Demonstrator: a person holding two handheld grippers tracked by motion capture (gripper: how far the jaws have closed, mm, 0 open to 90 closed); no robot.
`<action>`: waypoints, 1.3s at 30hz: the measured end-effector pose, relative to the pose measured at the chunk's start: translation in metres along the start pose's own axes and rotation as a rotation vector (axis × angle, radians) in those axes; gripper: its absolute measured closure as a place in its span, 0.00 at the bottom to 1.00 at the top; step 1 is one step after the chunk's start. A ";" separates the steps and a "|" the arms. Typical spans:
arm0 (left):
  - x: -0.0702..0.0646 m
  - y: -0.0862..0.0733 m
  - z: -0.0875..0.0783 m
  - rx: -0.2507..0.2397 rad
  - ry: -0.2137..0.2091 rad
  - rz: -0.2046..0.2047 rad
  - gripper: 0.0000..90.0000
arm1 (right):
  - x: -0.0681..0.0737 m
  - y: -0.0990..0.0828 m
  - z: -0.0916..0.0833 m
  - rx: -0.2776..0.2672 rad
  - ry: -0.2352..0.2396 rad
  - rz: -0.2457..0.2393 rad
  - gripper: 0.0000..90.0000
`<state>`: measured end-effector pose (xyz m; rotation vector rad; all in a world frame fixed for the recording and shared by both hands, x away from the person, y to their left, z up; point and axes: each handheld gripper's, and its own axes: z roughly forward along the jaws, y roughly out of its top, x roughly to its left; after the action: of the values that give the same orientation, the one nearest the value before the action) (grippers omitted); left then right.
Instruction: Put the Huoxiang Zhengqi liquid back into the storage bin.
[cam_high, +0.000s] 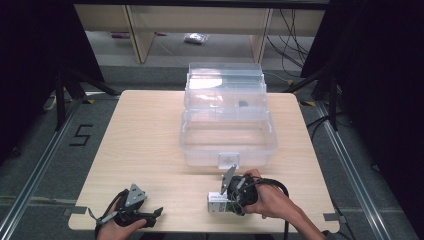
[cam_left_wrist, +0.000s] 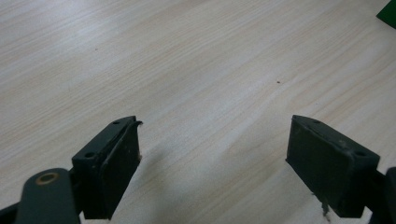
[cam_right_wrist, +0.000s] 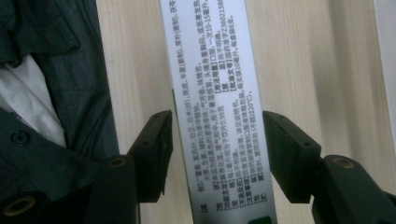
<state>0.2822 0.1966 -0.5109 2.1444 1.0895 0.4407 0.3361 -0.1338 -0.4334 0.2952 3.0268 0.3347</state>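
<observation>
On the pale wooden tabletop (cam_high: 145, 135) a clear plastic box (cam_high: 227, 137) stands open toward the far edge, its lid tilted back and a white latch at its near wall. Near the front edge, the right hand-held gripper (cam_high: 225, 202) lies low over a small white carton (cam_high: 217, 202), its jaws on either side of the carton; whether they press on it cannot be told from here. At the front left corner, well apart from the carton, the left hand-held gripper (cam_high: 157, 212) rests on the tabletop in the person's hand, jaws pointing right.
</observation>
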 end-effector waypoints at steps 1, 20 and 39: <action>0.000 0.000 0.000 -0.002 0.006 0.000 0.18 | 0.000 0.000 0.001 0.004 0.005 -0.006 0.53; 0.001 0.000 -0.001 0.017 -0.010 0.009 0.18 | 0.005 0.011 0.001 0.076 0.013 -0.117 0.71; 0.003 0.000 -0.001 0.009 0.004 0.002 0.19 | -0.024 0.003 -0.051 0.040 0.000 -0.119 0.72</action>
<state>0.2833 0.1992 -0.5106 2.1538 1.0937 0.4423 0.3545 -0.1464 -0.3812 0.1167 3.0370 0.2660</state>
